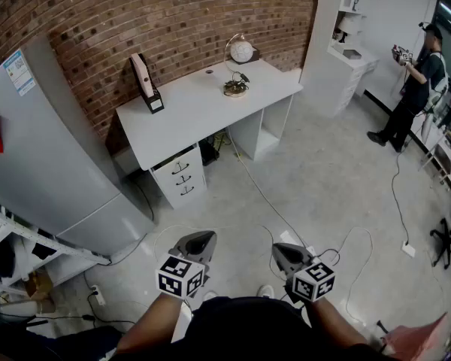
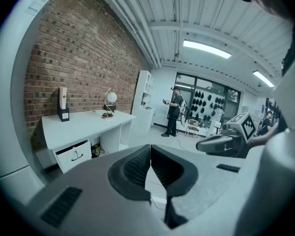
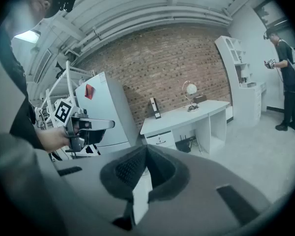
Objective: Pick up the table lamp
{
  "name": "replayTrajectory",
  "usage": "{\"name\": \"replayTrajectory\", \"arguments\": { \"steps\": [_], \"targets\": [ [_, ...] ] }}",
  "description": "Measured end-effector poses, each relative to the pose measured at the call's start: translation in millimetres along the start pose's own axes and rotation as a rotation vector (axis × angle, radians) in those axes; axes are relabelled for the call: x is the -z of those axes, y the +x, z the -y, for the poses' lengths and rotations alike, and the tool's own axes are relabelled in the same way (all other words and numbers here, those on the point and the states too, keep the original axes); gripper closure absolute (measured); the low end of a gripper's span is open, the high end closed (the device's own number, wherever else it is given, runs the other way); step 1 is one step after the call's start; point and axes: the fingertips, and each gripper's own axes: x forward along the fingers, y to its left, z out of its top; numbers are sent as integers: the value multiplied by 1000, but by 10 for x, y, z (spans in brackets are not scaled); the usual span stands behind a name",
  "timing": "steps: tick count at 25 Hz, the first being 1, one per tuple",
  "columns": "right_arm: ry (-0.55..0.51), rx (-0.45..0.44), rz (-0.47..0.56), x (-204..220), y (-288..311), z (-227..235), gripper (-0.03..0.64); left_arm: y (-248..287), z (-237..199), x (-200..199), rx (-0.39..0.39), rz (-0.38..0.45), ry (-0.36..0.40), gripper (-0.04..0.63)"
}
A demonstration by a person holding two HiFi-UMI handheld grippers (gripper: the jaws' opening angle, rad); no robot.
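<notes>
Fingers of our left gripper point(image 1: 198, 241) and right gripper point(image 1: 285, 253) are clenched on nothing. The lamp point(image 1: 240, 52) stands upper centre on the desk point(image 1: 195, 115), well apart; we should approach first, then open one gripper.

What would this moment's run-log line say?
stage: pre-approach | left claw: shut, empty | right claw: shut, empty | table lamp: on desk, untouched

1. White desk point(image 1: 195, 115) against a red brick wall point(image 1: 135, 13).
2. Drawer unit point(image 1: 182, 177) under the desk's left end.
3. Grey fridge point(image 1: 52, 164) left of the desk.
4. White shelf unit point(image 1: 346, 36) right of the desk; a person point(image 1: 419, 85) stands beyond it.
5. Cable point(image 1: 261, 194) lies on the floor before the desk.
</notes>
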Motion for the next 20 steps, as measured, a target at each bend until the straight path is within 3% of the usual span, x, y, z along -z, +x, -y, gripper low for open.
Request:
{"name": "replayTrajectory", "arguments": {
  "steps": [20],
  "targets": [
    [-17, -31, 3, -19, -19, -73, 612, -33, 95, 21, 1, -7, 16, 589]
  ]
}}
